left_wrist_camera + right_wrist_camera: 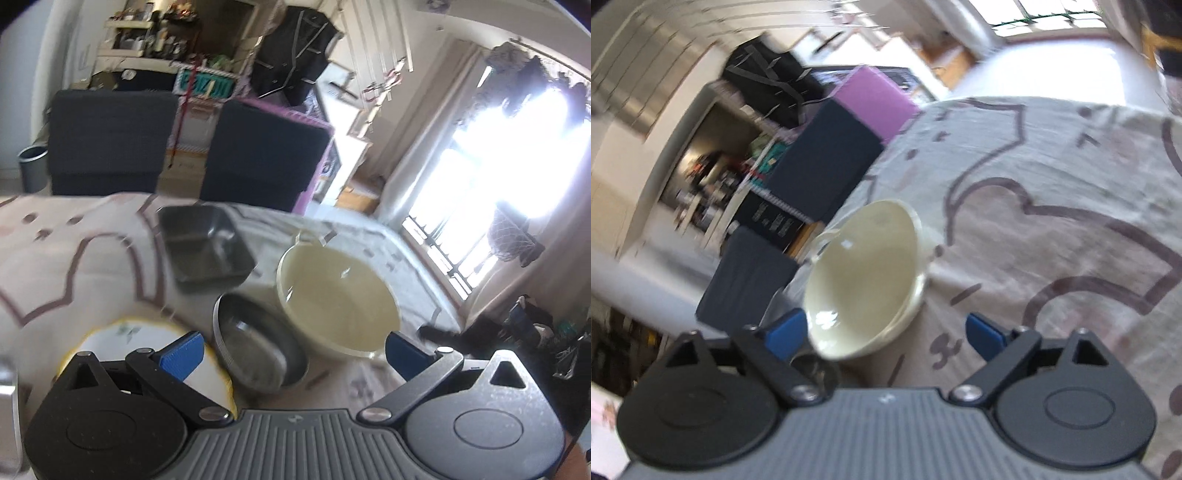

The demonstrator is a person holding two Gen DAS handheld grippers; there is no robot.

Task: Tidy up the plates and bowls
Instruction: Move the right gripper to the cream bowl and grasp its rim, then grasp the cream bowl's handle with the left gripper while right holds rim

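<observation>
On the patterned tablecloth (pixel 74 240) stand a cream bowl (pixel 336 295), a small steel bowl (pixel 258 350), a dark square dish (pixel 207 247) and a yellow-rimmed white plate (pixel 125 339). My left gripper (pixel 295 354) is open just above the steel bowl, with the plate under its left finger and neither pad touching anything. In the right wrist view, which is rolled and blurred, the cream bowl (pixel 864 277) lies ahead of my right gripper (pixel 885 336). Its jaws stand wide. The left pad (pixel 786 334) is beside the bowl's rim and the right pad is well apart from it.
Two dark chairs (pixel 110 140) stand at the table's far edge, with a purple box (pixel 317 166) and a grey bin (pixel 33 166) behind them. A bright window (pixel 498 166) is to the right. Something clear and glassy (pixel 310 236) sits behind the cream bowl.
</observation>
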